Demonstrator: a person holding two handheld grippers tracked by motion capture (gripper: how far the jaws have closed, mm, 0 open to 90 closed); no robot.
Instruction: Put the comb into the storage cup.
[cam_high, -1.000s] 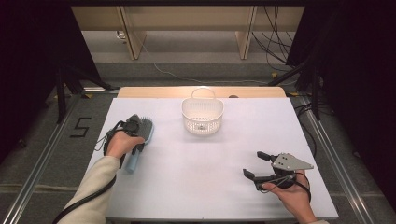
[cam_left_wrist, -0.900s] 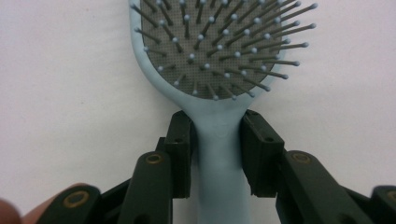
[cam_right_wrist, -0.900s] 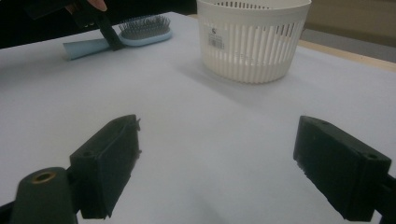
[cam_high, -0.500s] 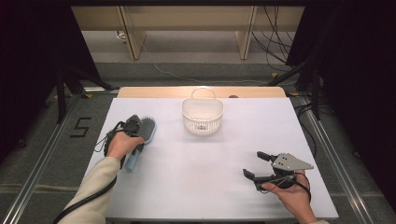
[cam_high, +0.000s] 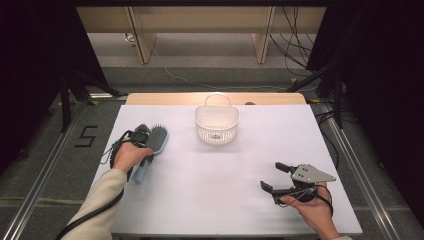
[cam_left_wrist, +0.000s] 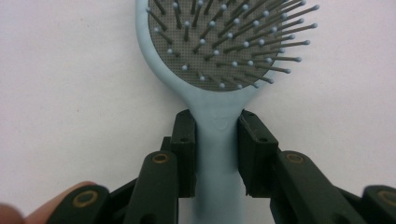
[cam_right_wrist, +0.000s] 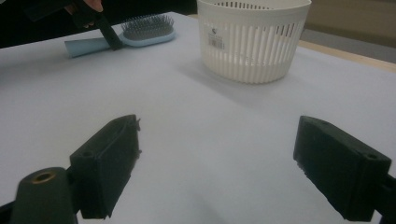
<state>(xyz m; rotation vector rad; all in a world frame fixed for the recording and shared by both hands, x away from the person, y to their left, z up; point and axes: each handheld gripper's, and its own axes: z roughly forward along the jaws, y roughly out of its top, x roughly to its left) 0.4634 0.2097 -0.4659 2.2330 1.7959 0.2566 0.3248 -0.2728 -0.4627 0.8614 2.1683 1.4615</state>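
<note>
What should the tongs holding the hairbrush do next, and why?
Probably lift the hairbrush a little off the table. The left tongs already have both jaws pressed against the sides of its light blue handle, just below the bristles, yet the brush lies flat on the white tabletop. The white basket stands empty nearby, a likely place to carry it. The right tongs hang open, holding nothing.

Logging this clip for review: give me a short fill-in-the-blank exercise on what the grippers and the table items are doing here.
1. The left gripper is shut on the ____ of the light-blue plastic hairbrush.
2. The right gripper has its jaws ____ and holds nothing.
3. The hairbrush lies with its bristles facing ____.
4. The white slotted plastic basket is ____ inside.

Missing words: handle; open; up; empty
</note>
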